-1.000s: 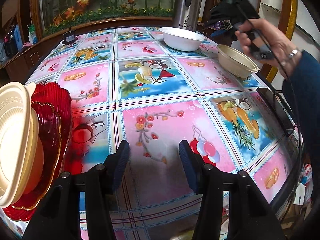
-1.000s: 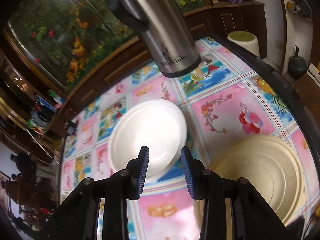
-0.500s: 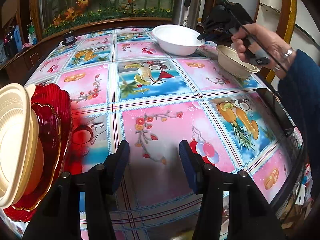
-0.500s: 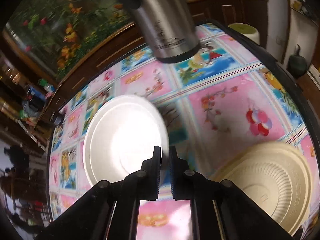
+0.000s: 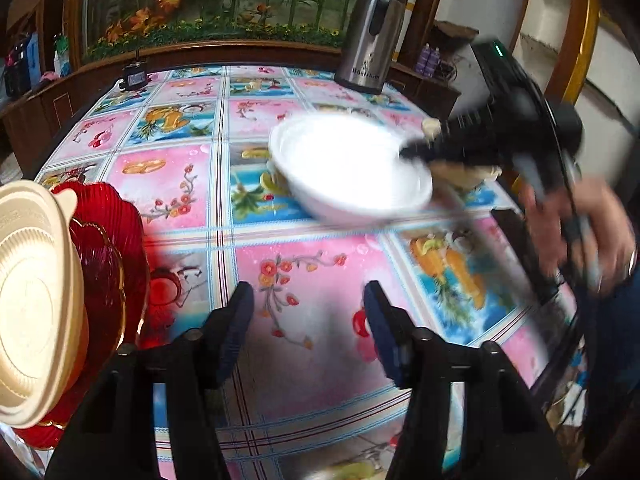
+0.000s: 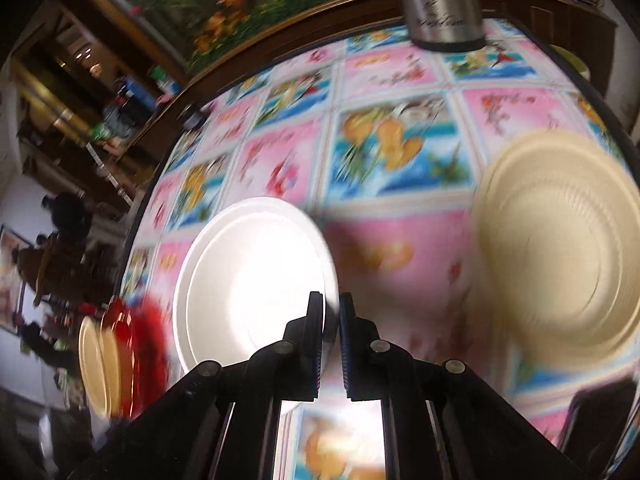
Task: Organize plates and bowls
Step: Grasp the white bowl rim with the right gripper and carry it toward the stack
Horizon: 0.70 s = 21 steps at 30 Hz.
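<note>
bright daylight, motion blur, fisheye-warped edges

My right gripper (image 6: 330, 316) pinches the white bowl's (image 6: 248, 276) rim; right of that bowl sits the beige bowl (image 6: 560, 236), blurred.

A floral mural (image 5: 224, 4) backed the table (image 5: 304, 272); dark wood cabinets (image 5: 44, 108) stood left, a white wall (image 5: 500, 8) right

The table (image 5: 192, 184), under a floral tiled cloth, bears a steel flask (image 5: 370, 36) and a beige bowl (image 6: 560, 240).
</note>
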Each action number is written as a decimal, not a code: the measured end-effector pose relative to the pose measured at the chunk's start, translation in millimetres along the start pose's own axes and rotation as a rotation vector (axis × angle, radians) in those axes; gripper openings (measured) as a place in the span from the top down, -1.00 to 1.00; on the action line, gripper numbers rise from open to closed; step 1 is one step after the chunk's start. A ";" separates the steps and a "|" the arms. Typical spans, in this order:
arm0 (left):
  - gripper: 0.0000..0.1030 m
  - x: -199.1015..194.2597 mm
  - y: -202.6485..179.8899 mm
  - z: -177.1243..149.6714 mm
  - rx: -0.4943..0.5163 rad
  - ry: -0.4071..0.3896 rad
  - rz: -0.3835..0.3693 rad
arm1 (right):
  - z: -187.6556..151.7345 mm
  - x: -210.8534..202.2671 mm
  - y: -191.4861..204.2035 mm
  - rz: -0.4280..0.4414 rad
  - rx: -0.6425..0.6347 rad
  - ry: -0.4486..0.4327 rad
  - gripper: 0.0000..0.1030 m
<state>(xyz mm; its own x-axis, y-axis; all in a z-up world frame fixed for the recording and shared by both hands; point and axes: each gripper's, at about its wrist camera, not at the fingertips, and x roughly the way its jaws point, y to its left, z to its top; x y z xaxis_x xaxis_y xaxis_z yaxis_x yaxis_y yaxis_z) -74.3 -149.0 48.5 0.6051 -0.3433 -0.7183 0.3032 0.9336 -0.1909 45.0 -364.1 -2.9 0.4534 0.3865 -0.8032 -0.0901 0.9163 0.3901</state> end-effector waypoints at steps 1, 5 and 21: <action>-0.18 -2.8 1.6 3.4 -0.015 -0.006 -0.011 | -6.7 -1.4 2.9 0.001 -0.013 -0.001 0.78; -0.18 -3.4 6.9 13.3 -0.058 0.002 -0.048 | -32.7 -9.3 14.6 0.000 -0.059 -0.017 0.54; 0.07 36.0 32.7 49.0 -0.196 0.051 -0.015 | -51.7 -31.4 -3.2 0.086 0.049 -0.152 0.37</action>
<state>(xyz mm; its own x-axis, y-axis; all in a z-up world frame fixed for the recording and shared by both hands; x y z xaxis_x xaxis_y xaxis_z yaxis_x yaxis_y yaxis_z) -6.5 -135.9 49.2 0.5616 -0.3564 -0.7467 0.1600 0.9322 -0.3246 -14.8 -373.8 -2.2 0.5746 0.4399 -0.6902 -0.0930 0.8729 0.4789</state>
